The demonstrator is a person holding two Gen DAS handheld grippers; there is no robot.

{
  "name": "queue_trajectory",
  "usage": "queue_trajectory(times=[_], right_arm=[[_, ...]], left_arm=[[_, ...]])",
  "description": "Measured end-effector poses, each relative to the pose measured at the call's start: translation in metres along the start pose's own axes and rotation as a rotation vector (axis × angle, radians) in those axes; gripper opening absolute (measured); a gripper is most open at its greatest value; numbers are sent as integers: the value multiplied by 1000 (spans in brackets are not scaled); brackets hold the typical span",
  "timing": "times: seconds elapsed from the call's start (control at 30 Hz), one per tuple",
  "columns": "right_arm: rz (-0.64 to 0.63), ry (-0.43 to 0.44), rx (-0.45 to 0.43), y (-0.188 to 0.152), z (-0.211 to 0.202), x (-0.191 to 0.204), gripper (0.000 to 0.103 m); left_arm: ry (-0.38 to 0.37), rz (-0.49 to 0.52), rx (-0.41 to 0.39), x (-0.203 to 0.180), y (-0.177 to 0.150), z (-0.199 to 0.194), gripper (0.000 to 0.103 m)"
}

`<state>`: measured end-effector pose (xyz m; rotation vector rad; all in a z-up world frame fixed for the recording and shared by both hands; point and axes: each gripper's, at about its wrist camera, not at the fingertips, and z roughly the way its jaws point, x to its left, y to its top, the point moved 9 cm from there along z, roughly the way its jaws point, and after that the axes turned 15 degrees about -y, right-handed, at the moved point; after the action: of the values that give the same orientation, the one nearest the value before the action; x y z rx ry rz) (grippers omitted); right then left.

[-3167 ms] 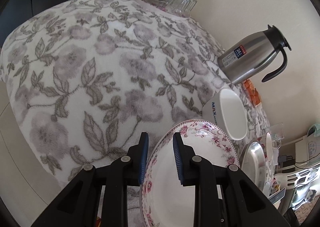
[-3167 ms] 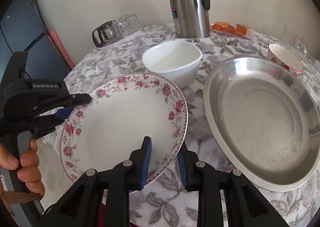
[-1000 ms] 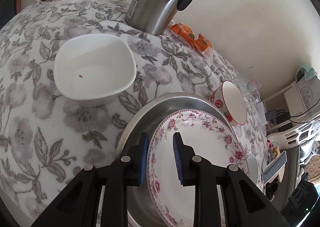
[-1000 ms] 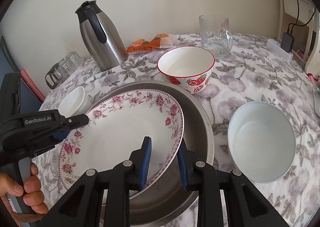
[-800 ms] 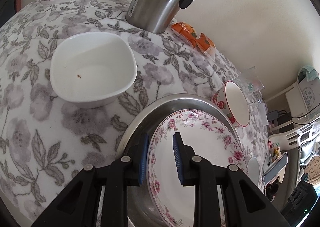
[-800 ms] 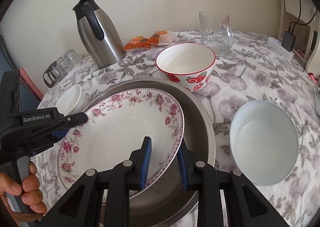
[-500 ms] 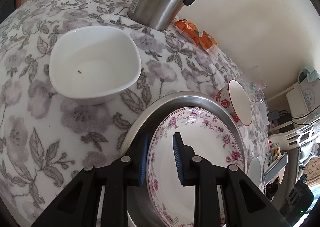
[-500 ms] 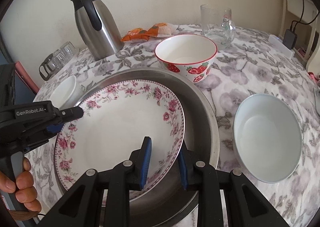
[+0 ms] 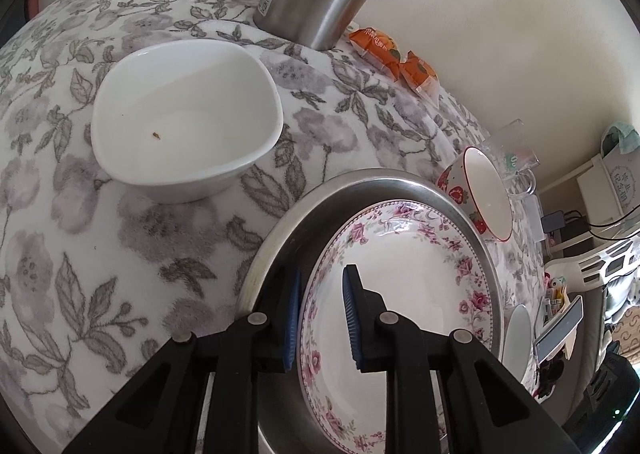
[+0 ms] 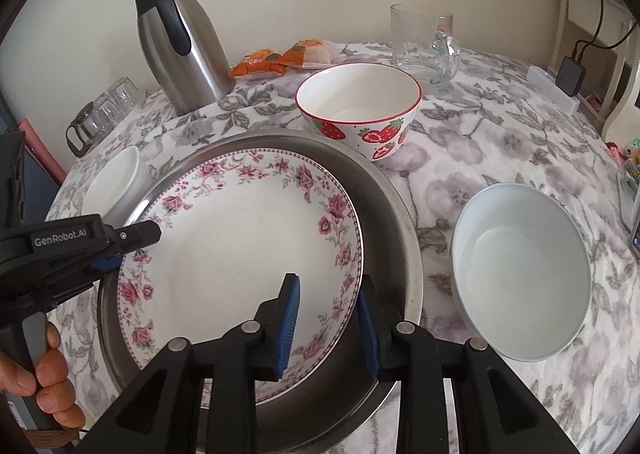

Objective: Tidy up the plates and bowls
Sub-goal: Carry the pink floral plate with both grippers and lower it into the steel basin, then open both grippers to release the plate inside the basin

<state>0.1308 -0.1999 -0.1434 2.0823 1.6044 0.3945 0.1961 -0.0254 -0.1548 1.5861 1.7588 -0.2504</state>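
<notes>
The floral plate (image 10: pixel 240 254) (image 9: pixel 400 294) lies inside the big steel pan (image 10: pixel 396 214) (image 9: pixel 288 222). My left gripper (image 9: pixel 320 314) clamps the plate's left rim, its jaws closing on it; it also shows at the plate's left edge in the right wrist view (image 10: pixel 132 242). My right gripper (image 10: pixel 328 318) straddles the near right rim, jaws opening, the inner pad lifted off the plate. A white square bowl (image 9: pixel 184 122) stands left of the pan. Behind it is a strawberry bowl (image 10: pixel 360 110), and to its right a pale blue bowl (image 10: pixel 520 270).
A steel thermos (image 10: pixel 184 46), orange snack packets (image 10: pixel 280 54) and a glass mug (image 10: pixel 424 42) stand along the back of the floral tablecloth. Glass cups (image 10: pixel 100 110) sit at the far left. A hand (image 10: pixel 48 386) holds the left gripper's handle.
Both grippers carried the floral plate from the left of the table over the steel pan and lowered it flat into it. The right jaws have spread a little, the left jaws narrowed.
</notes>
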Motion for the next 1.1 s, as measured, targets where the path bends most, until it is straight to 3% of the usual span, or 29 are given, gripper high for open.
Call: queue_trajectory(times=[0.27,0.6,0.93,1.03,1.1], right_arm=[[-3,-9,-1,3,-8,-2,32],[0,-5,4,3,-13,-2,33],[13,19,-41,12,-35,-3,33],[19,14,-59,15,-39,-6,34],[27,-1,-58,15,-38,-9,47]], left_arm=[[19,9,5,3,-1,-1,14],[32,1,24,3,-3,-4,14],[50,58,-30,-12,11,-30,14],[74,73,-48,-12,14,-38,17],[95,77,-54,-10,15,-40,30]])
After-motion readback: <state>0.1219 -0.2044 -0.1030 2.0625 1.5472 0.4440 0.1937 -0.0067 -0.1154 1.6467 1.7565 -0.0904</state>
